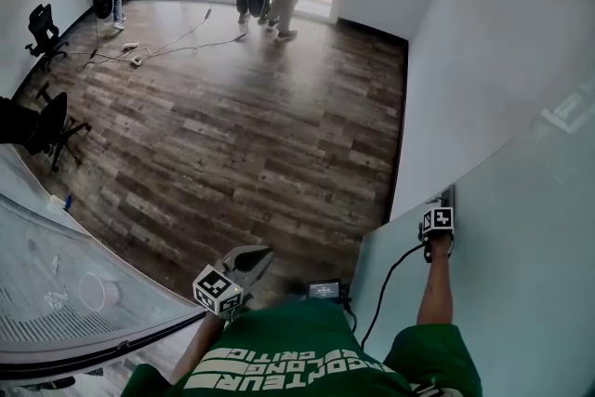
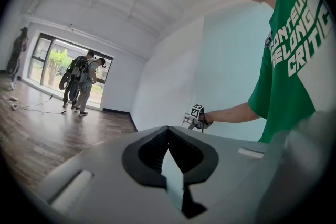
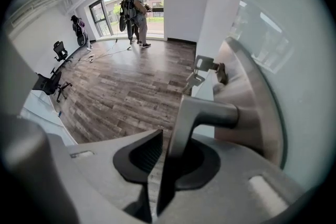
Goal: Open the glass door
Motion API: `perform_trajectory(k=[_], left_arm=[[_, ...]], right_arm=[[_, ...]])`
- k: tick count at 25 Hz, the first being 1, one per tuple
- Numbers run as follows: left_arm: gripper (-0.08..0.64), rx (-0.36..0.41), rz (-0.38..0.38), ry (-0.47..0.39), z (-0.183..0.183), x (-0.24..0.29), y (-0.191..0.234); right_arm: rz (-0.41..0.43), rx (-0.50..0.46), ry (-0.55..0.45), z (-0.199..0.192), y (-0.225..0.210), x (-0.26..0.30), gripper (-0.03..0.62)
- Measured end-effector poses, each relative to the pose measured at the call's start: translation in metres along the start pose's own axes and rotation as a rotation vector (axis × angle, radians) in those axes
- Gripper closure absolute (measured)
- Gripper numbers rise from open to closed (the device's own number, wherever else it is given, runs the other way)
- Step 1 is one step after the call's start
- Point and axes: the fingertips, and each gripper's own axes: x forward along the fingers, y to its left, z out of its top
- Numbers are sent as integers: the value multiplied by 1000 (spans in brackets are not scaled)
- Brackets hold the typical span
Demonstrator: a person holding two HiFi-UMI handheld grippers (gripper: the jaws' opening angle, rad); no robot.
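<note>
The right gripper (image 3: 164,152) is held with jaws slightly apart about the lever handle (image 3: 205,113) of the glass door (image 3: 299,71), judged already ajar and needing a wider swing; the left gripper (image 2: 168,136) is closed, empty.

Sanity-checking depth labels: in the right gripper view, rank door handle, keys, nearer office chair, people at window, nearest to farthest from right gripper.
1. door handle, between the jaws.
2. keys, just past the handle.
3. nearer office chair, left side, mid-room.
4. people, far end of the room.

Door handle (image 3: 210,113) between right gripper (image 3: 167,140) jaws
</note>
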Motion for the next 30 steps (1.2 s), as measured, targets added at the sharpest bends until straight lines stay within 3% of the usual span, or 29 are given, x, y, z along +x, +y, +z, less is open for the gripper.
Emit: perform_trajectory(k=[4,8,12,15,18,21,25,30], left_arm=[[545,-5,22,-10,0,-8,4],[545,-5,29,-19,1,-15,5],[545,-4,45,-30,2,-27,7],[545,-2,61,-37,2,-38,10],[545,-5,88,-44,2,-55,14],[545,-2,124,-51,3,-71,19],[545,-2,183,-64,3,-94,29],[545,-3,261,-86,1,-124,37]], right_arm=[[-58,11,19,-1,-6,-15,505],[-222,-47,-5,4,-20,-43,486],[-367,-166,-129,27,-19,-77,443],[-384,-219,-290,50,10,-114,445],[-291,-219,-480,72,57,-142,474],[-137,-240,-683,99,117,-162,593],[72,-305,-851,115,202,-183,598],[358,-410,-977,108,309,-215,598]])
